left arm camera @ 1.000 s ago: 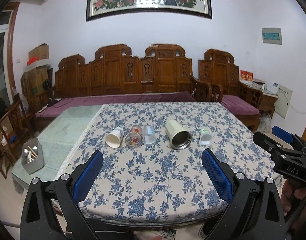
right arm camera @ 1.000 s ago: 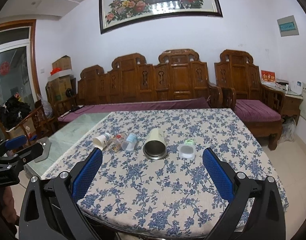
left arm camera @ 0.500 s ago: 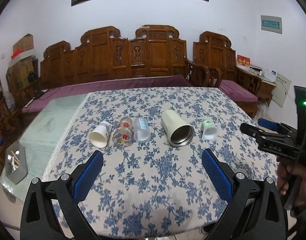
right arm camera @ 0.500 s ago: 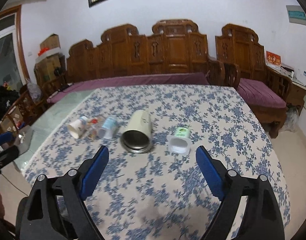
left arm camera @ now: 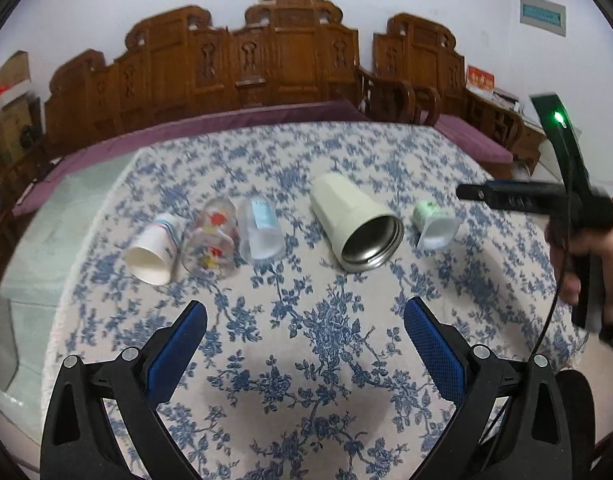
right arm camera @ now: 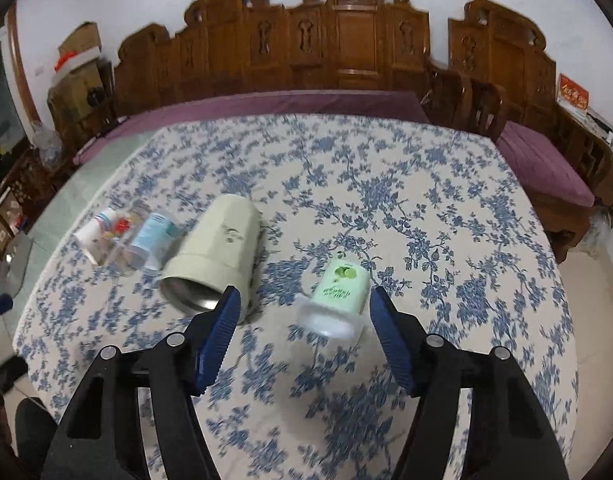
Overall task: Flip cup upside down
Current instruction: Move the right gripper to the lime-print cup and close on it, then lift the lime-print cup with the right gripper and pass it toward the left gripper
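- Both tongs are sitting wide apart with nothing in them: the left gripper (left arm camera: 305,318) is hanging over the near edge of the table (left arm camera: 326,360), and the right gripper (right arm camera: 305,307) is hovering low toward the right side with the green yogurt cup (right arm camera: 335,300) framed between its fingers, not touching as far as I can tell.
- Going left to right along the row lying across the middle of the tabletop: a white paper cup (left arm camera: 152,250) nearest the left edge, on its side with its mouth facing the near edge.
- Touching it, I think, a clear glass with red and yellow prints (left arm camera: 212,240), also on its side.
- Just beside that, a clear plastic cup with a blue label (left arm camera: 260,228), tipped over the same way.
- Then, a bit apart, the big cream tumbler (left arm camera: 354,226), steel inside showing, mouth pointing at the near edge.
- Last, closest to the right edge, that yogurt cup, lying with its open end toward the camera.
- My guess is the right one is lining up around the yogurt cup so it can pinch the sides and turn it mouth-down.
- Everything's lying mouth-forward, probably so each can be gripped across its body.
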{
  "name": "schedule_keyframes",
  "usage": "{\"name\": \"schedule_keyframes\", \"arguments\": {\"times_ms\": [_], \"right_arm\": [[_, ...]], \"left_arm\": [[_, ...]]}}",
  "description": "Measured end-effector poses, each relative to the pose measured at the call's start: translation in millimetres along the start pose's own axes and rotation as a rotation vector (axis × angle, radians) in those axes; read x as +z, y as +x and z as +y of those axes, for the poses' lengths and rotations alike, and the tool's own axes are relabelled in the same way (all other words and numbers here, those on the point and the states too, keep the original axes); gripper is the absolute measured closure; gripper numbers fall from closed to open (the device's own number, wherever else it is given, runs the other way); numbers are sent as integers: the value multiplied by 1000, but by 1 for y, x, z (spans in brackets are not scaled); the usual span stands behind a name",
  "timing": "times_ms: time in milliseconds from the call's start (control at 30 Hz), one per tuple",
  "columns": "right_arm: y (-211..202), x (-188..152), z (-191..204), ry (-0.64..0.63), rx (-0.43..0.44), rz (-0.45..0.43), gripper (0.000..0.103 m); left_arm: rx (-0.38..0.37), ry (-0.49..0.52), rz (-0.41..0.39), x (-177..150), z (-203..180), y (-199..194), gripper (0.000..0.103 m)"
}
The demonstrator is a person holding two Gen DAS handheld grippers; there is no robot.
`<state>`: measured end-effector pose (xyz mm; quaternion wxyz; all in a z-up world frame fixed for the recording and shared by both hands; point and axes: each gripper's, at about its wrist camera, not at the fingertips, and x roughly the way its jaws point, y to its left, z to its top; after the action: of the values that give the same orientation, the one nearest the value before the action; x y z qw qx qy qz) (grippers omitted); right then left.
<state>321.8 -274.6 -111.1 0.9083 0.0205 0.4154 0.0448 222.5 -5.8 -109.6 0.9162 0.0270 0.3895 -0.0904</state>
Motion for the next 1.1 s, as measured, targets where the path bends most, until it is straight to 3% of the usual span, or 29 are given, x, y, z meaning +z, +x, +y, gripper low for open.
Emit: {"name": "schedule_keyframes", "arguments": {"times_ms": [300, 600, 800, 1100], "right_arm": [[88, 29, -25, 73, -14, 229, 44], [131, 23, -39, 172, 7, 388, 51], [118, 17, -37, 182, 19, 382, 52], [63, -15, -10, 127, 94, 336, 52]], "left_arm": [[-15, 0, 62, -2, 3, 46, 8], [-22, -8, 74, -1, 3, 55, 8], [-15, -18, 66, -2, 5, 41, 8], [6, -40, 43, -14, 8, 9, 8]]}}
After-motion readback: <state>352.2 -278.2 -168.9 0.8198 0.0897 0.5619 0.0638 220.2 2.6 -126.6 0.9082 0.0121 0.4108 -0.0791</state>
